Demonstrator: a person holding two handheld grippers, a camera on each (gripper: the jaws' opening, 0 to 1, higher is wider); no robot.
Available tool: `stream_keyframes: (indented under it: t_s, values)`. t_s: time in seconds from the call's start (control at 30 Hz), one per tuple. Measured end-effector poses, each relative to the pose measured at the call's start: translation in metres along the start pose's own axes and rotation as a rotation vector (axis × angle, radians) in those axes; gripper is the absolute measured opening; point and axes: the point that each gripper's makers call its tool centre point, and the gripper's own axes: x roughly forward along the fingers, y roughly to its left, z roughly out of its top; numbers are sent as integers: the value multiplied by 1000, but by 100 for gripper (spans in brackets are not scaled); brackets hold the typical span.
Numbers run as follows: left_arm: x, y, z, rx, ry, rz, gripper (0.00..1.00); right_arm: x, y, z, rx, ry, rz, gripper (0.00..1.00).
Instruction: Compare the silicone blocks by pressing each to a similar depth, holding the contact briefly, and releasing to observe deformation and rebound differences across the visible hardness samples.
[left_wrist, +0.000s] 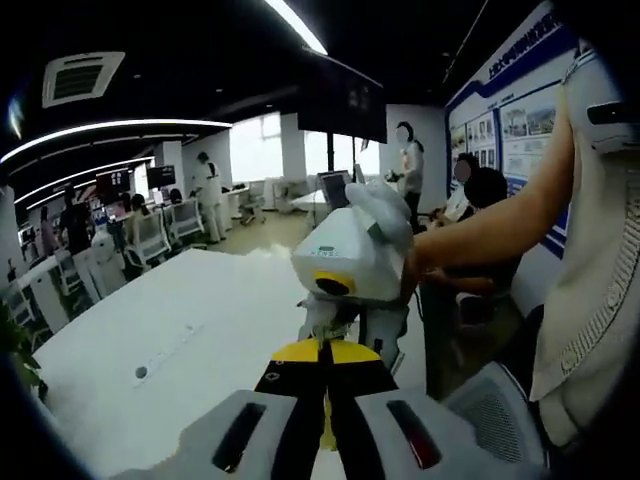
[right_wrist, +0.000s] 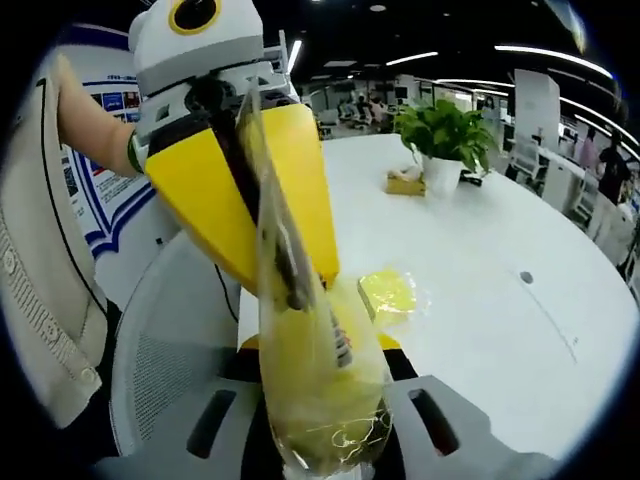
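Two claws meet on a clear plastic bag of yellow silicone blocks (right_wrist: 320, 390): right claw (right_wrist: 322, 455) grips its bottom, left claw (right_wrist: 300, 285) pinches it above. Beyond, another bagged yellow block (right_wrist: 388, 293) lies on the white tabletop (right_wrist: 480, 300).

In the left gripper view, the left claw (left_wrist: 327, 440) is nearly closed, the right claw (left_wrist: 350, 330) just ahead.

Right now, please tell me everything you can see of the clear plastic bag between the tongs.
The clear plastic bag is thin, glossy and crinkled, and holds something yellow. It stands stretched upright, with its upper strip pinched in the left tongs and its lower end between the right tongs. It hangs above the white table, beside a second yellow bagged piece.
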Motion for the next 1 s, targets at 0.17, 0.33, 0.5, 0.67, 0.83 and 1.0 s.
stream_keyframes:
  t_s: [0.17,0.33,0.5,0.67,0.83,1.0]
  values:
    - [0,-3,1,12,0,-3,0,-1,2,1,-22,-7,-7,15]
    - [0,-5,2,21,3,-2,0,-2,4,2,-25,-15,-3,14]
    - [-1,-6,3,33,-2,-1,0,-2,6,4,-20,-36,6,14]
    - [-1,-5,5,22,-7,-1,0,-2,5,7,-24,-54,5,13]
    - [0,-4,4,25,-2,0,0,-2,6,6,-18,-54,15,13]
    - [1,-4,4,23,-1,-1,0,-2,4,6,-20,-59,15,13]
